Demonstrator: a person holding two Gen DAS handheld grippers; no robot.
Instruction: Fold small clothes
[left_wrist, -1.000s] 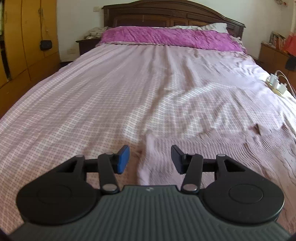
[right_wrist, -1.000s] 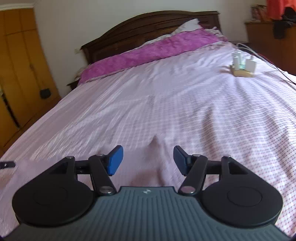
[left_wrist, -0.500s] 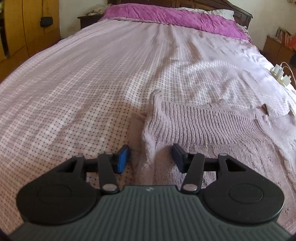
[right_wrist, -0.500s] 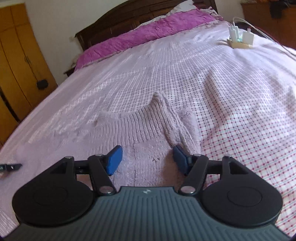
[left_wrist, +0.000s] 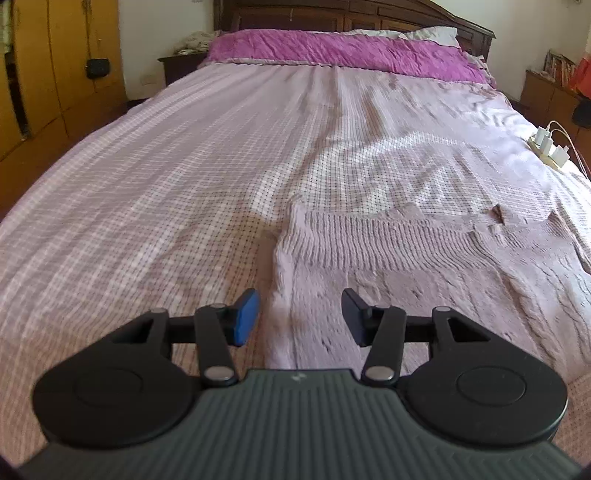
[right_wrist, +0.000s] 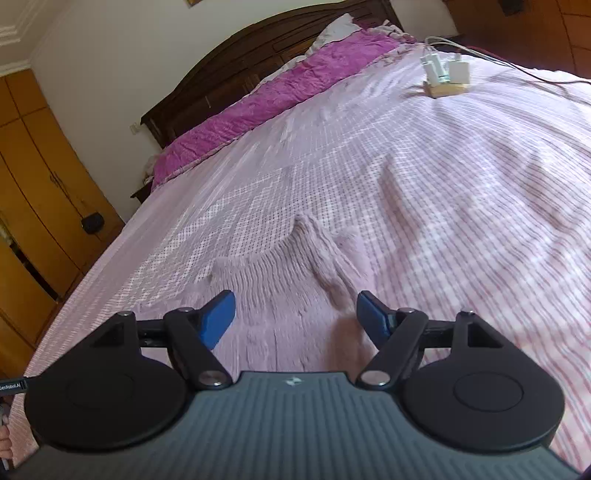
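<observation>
Checked bedsheet (left_wrist: 184, 177), magenta pillows (left_wrist: 343, 51), power strip (right_wrist: 445, 83), wooden wardrobe (right_wrist: 40, 192)

1. Left wrist view: sits low over the near end of the bed (left_wrist: 184, 184), behind the left hand-held gripper (left_wrist: 299, 315), facing along the bed toward the far headboard (left_wrist: 369, 16); roughly level.
2. Right wrist view: sits low over the near end, behind the right hand-held gripper (right_wrist: 295, 319), facing the same headboard (right_wrist: 266, 55); tilted, far wall leaning.
3. Shared field: pale knitted garment (left_wrist: 406, 266) just ahead of both lenses (right_wrist: 288, 280), purple pillow cover (left_wrist: 351, 50) (right_wrist: 277, 96), power strip (left_wrist: 550, 147) (right_wrist: 445, 79) at right, wardrobe (left_wrist: 55, 62) (right_wrist: 40, 192) at left.
</observation>
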